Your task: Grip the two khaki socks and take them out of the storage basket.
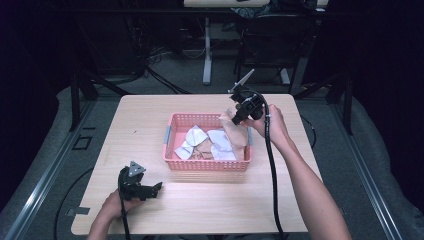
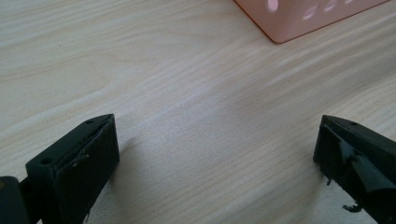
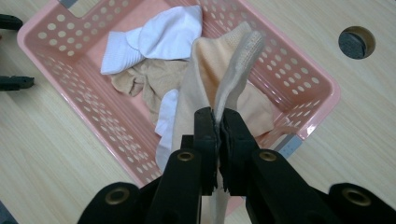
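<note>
right gripper (image 3: 218,122) pinching beige sock (image 3: 233,70), pink basket (image 3: 60,65)

A light wood table (image 1: 150,120) is standing on grey floor (image 1: 175,75). Behind it, a white desk leg (image 1: 207,47) and black cables (image 1: 160,77) are showing. Darkness is covering both sides of the room.

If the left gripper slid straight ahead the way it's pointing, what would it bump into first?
Probably the pink basket. The left gripper is open, low over bare table, and the basket's corner sits ahead, slightly to one side. It might just slip past; depth is hard to judge.
</note>
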Motion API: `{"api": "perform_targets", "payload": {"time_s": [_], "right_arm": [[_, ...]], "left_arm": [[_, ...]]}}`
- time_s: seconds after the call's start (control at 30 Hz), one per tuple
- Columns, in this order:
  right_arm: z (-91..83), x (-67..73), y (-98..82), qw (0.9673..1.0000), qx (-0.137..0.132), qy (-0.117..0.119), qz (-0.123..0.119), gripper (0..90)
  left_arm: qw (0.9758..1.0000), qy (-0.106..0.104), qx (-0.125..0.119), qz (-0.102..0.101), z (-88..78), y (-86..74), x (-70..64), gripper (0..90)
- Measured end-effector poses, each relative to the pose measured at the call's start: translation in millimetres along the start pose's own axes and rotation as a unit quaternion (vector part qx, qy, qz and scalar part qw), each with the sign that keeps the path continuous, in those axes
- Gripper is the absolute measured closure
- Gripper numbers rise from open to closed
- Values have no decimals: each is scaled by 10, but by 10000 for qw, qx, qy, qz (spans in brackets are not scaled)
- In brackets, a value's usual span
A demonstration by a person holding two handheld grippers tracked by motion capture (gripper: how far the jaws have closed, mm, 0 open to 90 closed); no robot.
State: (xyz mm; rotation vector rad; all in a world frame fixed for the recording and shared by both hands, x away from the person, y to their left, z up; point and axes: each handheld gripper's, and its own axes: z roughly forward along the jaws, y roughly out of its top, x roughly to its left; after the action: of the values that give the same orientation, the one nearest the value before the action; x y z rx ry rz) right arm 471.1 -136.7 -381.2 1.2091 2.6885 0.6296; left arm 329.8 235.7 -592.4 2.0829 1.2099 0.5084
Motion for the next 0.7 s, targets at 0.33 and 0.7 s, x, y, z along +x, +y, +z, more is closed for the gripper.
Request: {"api": "perform_targets", "payload": {"time_s": [0.33,0.7], "right_arm": [[-202,-27,-27,10000,-85,-6,-24,861],[-404,-81,-138,9998,-187,-70,37,861]], "left_arm": [[10000,-1,-1,1,0,-1,-1,2],[10000,-2,-1,0,0,-1,-1,2]]}}
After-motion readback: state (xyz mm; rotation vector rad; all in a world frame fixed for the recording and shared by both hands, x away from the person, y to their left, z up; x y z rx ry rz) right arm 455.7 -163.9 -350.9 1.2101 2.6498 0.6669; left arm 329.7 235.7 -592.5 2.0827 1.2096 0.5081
